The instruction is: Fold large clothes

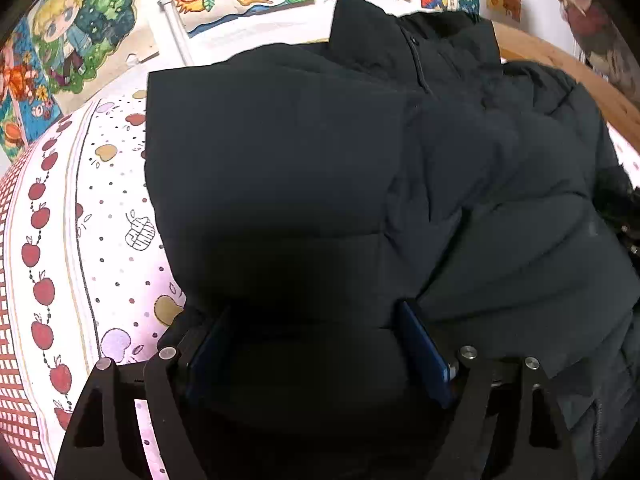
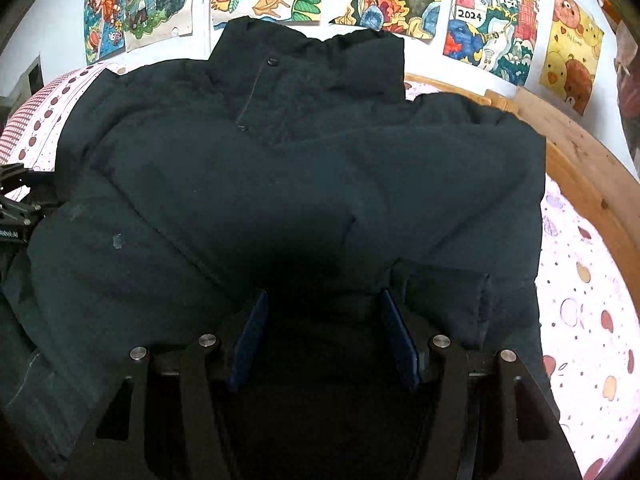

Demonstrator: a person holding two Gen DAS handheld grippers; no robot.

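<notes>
A large black puffer jacket (image 1: pixel 320 152) lies spread on the bed, collar toward the wall, with both sleeves folded across its front. It also fills the right wrist view (image 2: pixel 280 184). My left gripper (image 1: pixel 316 344) is open, its blue pads wide apart over the jacket's near left hem. My right gripper (image 2: pixel 324 332) is open too, over the near right hem beside a sleeve cuff (image 2: pixel 444 300). Neither gripper holds fabric. The left gripper also shows at the left edge of the right wrist view (image 2: pixel 16 204).
The bed sheet (image 1: pixel 80 240) is white with red apples and dots. A wooden bed frame (image 2: pixel 580 168) curves along the right side. Colourful drawings (image 2: pixel 492 20) hang on the white wall behind the bed. Some dark furry fabric (image 1: pixel 616 196) lies at the jacket's right.
</notes>
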